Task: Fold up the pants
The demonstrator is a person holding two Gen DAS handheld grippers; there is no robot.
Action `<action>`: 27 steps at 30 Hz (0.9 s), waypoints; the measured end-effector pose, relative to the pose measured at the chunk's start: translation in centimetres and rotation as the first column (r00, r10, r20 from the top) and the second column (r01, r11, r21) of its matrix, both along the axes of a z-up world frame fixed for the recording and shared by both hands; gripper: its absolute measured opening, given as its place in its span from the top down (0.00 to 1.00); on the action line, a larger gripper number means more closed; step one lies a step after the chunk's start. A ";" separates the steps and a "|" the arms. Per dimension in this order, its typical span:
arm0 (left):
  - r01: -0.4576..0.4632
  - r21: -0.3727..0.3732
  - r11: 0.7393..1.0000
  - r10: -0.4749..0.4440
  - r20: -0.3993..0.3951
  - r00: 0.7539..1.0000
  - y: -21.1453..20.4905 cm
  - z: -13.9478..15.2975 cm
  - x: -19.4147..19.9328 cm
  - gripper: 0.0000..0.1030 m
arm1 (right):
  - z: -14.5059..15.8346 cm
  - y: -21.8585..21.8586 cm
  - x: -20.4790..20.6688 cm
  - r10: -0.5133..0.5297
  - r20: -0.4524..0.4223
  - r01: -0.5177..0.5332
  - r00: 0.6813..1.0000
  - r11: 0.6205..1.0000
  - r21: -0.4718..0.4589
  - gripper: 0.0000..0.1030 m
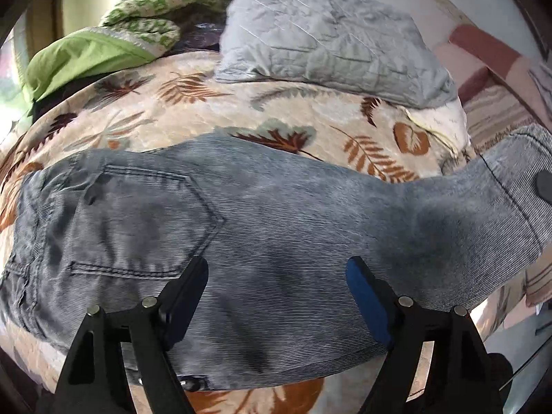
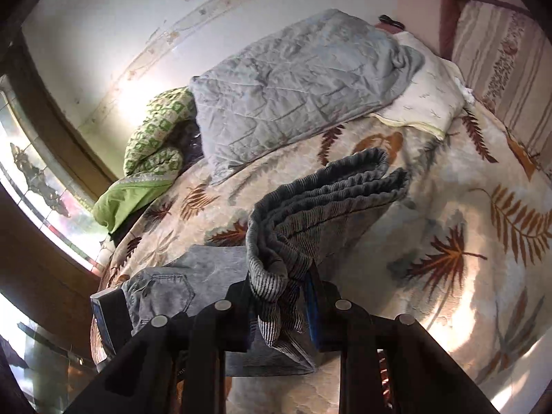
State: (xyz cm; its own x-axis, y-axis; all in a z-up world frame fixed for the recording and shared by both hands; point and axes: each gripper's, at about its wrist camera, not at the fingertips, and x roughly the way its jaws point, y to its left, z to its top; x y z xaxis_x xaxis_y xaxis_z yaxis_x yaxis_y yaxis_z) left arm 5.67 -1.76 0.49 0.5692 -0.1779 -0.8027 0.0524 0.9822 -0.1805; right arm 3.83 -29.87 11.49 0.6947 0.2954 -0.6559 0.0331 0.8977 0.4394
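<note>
Grey corduroy pants (image 1: 241, 227) lie across the leaf-patterned bed cover (image 1: 193, 110), back pocket to the left, legs running right. My left gripper (image 1: 276, 276) is open and hovers over the seat and thigh part, holding nothing. My right gripper (image 2: 279, 296) is shut on the bunched leg ends of the pants (image 2: 310, 207) and holds them lifted above the bed. The waist part (image 2: 165, 286) lies flat below it. The other gripper's finger (image 2: 107, 317) shows at the left edge of the pants.
A grey quilted blanket (image 1: 321, 34) and a green patterned blanket (image 1: 148, 10) lie at the far side of the bed by the wall. A cream pillow (image 2: 424, 93) sits beside the grey blanket. A striped headboard cushion (image 2: 510, 65) is to the right. A window (image 2: 38, 179) is at the left.
</note>
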 end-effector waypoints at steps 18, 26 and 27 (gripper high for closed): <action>-0.184 -0.129 0.974 0.190 0.037 0.981 10.1 2.2 -4.3 0.20 | -10.6 10.9 0.7 0.375 -0.035 -0.360 0.926 0.908 0.212 0.14; 0.015 -0.114 0.993 -0.018 -0.024 1.000 1.7 1.0 -2.1 0.19 | -16.8 2.4 2.3 0.268 -0.213 -0.108 0.940 0.823 0.557 0.13; 0.032 -0.012 0.999 -0.033 -0.108 0.994 0.4 -1.1 -1.5 0.19 | -16.9 1.2 2.4 0.258 -0.197 -0.089 0.946 0.792 0.605 0.13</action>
